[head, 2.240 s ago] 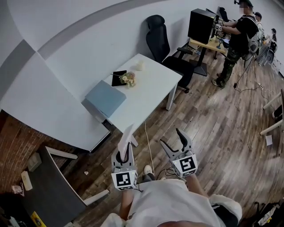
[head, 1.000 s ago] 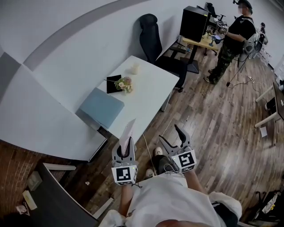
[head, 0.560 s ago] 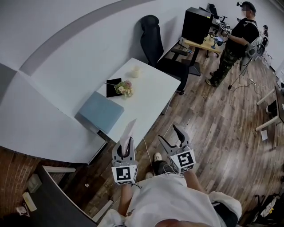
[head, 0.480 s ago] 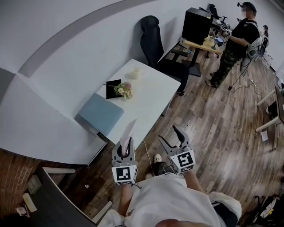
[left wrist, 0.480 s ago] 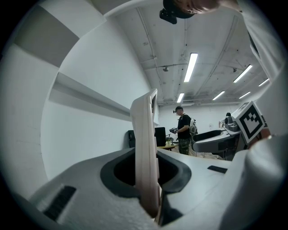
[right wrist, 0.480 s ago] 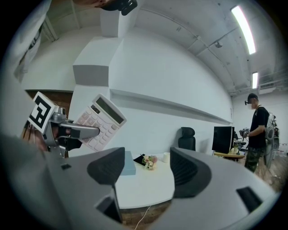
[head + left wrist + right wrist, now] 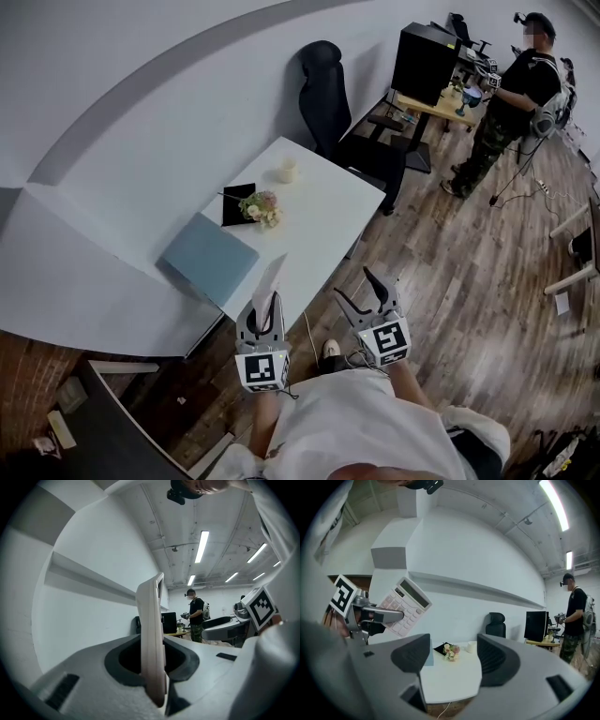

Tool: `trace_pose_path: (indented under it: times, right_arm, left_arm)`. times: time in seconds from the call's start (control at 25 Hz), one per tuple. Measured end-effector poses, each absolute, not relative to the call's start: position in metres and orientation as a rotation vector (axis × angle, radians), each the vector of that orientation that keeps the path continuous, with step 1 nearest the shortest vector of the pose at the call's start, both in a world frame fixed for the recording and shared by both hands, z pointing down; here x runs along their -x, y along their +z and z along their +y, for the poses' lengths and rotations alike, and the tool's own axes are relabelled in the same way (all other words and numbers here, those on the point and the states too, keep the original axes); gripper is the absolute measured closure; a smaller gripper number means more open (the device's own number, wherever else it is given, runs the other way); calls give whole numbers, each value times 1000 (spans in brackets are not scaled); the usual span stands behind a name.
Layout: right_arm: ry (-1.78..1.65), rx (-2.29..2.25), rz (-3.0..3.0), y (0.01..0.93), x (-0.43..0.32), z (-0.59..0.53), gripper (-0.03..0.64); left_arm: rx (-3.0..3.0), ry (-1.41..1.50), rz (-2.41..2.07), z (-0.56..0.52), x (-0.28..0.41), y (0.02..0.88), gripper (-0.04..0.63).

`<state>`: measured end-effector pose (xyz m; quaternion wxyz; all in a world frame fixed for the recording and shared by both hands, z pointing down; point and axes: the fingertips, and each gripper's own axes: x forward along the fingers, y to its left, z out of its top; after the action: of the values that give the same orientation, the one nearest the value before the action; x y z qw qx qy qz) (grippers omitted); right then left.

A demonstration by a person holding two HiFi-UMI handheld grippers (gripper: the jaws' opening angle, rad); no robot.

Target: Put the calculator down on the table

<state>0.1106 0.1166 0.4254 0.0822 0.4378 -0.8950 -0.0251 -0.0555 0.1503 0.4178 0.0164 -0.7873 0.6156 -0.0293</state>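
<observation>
**Item held.** The calculator [image 7: 270, 278] is off the worktop [image 7: 323, 220], in the air just short of its near end. Its lower end is clenched between the fingers of the left gripper [image 7: 265, 311]. It stands on edge and rises up and forward out of the grip. Holding it by the bottom leaves most of the body free, which should let it be tipped flat when lowered.

**Appearance.** It is a slim, pale slab, seen nearly edge-on in the left gripper view [image 7: 152, 634]. The right gripper view shows its face [image 7: 405, 606], with rows of light keys under a dark display strip.

**Other hand.** The right gripper [image 7: 361, 289] hangs beside the left. Its fingers are apart and closing with nothing between them (it looks like a spare hand here).

**Landing area.** The near half of the worktop is bare. A blue pad [image 7: 208, 258], a posy [image 7: 261, 208] and a white cup [image 7: 287, 171] sit further along. Placement is not yet done.
</observation>
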Motion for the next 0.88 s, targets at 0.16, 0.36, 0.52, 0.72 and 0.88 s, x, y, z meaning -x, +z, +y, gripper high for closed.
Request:
trace_pose_path:
  times: [0.16, 0.36, 0.52, 0.72, 0.88]
  right_arm:
    - [-74, -1278, -2691, 425, -116, 95, 301]
    - [-51, -1236, -2714, 428, -125, 72, 301]
    - [-37, -1202, -2741, 428, -132, 58, 301]
    - [-33, -1159, -2766, 431, -141, 44, 301]
    - [-9, -1148, -2770, 436, -146, 34, 301]
  left_arm:
    - [2429, -96, 1942, 133, 49, 417, 529]
    - [2406, -107, 1979, 114, 39, 417, 529]
    - [2386, -118, 2007, 103, 29, 416, 529]
    - [2351, -137, 2043, 98, 18, 415, 529]
    - [2346, -166, 2064, 94, 15, 420, 529]
